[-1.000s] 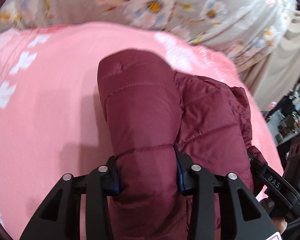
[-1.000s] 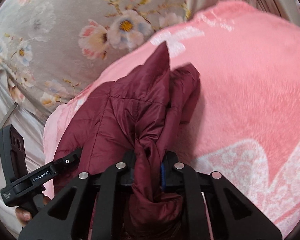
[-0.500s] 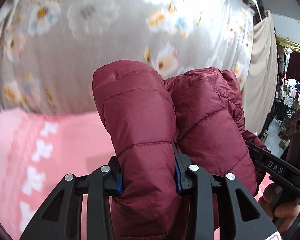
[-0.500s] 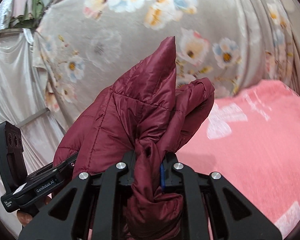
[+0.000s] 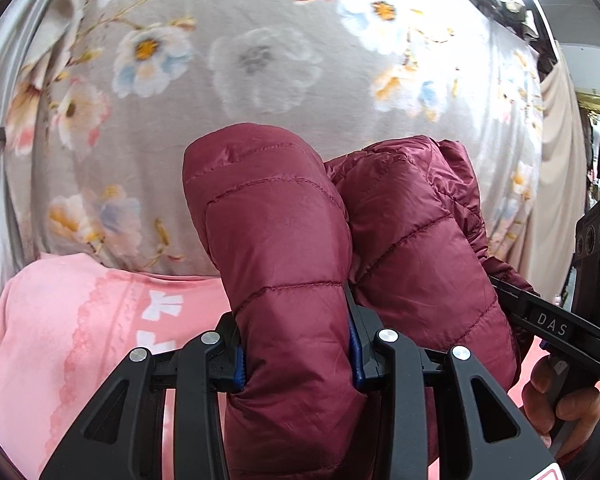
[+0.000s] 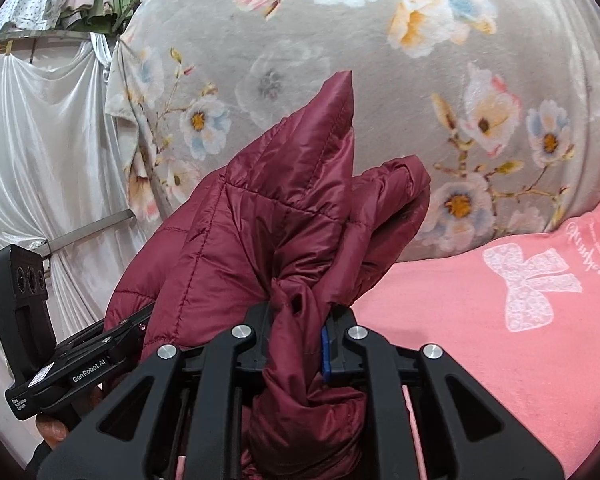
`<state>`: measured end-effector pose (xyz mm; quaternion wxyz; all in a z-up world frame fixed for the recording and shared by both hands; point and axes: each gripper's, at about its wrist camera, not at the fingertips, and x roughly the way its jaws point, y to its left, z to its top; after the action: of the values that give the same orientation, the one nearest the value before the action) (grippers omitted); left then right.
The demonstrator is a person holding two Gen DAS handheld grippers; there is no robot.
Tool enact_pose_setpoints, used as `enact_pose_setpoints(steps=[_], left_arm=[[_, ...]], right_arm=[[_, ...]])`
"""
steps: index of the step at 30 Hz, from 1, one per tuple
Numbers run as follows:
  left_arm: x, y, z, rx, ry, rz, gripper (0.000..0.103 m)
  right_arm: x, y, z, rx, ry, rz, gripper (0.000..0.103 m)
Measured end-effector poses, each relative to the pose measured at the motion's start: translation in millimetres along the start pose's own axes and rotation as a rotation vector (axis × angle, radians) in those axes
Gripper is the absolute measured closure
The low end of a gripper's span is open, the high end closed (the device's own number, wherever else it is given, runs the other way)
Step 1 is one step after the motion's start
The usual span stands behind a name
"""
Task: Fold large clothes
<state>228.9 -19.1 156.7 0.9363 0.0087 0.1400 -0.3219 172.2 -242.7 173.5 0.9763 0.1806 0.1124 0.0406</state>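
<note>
Above the pink blanket, each claw pinches the maroon jacket – its lower part cut off

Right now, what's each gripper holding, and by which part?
Both hold the maroon puffer jacket: left gripper on a padded folded section, right gripper on a bunched edge.

My left tongs clamp thick padding; my right tongs pinch tight, both aimed nearly level.

The maroon jacket runs off the bottom edge, its lower part unseen.
</note>
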Motion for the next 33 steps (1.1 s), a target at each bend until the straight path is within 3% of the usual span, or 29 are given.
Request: enact_pose_setpoints(steps=[7,15,25,28,33], left_arm=[[41.7,34.2,-27.9,-0.005,0.04,0.001,0.069],[99.6,65.0,-84.1,-0.064,0.157,-0.012,0.069],[136.8,83.3,-145.6,-0.104,0.274,0.017,0.069],[139.7,89.7,-155.6,-0.113,0.268,0.055,0.065],[139.1,97.4,-160.2,-0.153,0.331,0.114,0.045]], right_arm=[[54.1,-10.7,-28.7,0.017,0.079,-0.025,0.089],[109.6,-37.0,-80.6,0.044,0.203,-0.081,0.089],[148.3,-64.1,-141.4,0.08,0.329,-0.132,0.088],[150.9,-74.7,-154.9,0.093,0.354,-0.159,0.084],[141.1,-91.5,-166.0,0.134,0.386,-0.207,0.067]])
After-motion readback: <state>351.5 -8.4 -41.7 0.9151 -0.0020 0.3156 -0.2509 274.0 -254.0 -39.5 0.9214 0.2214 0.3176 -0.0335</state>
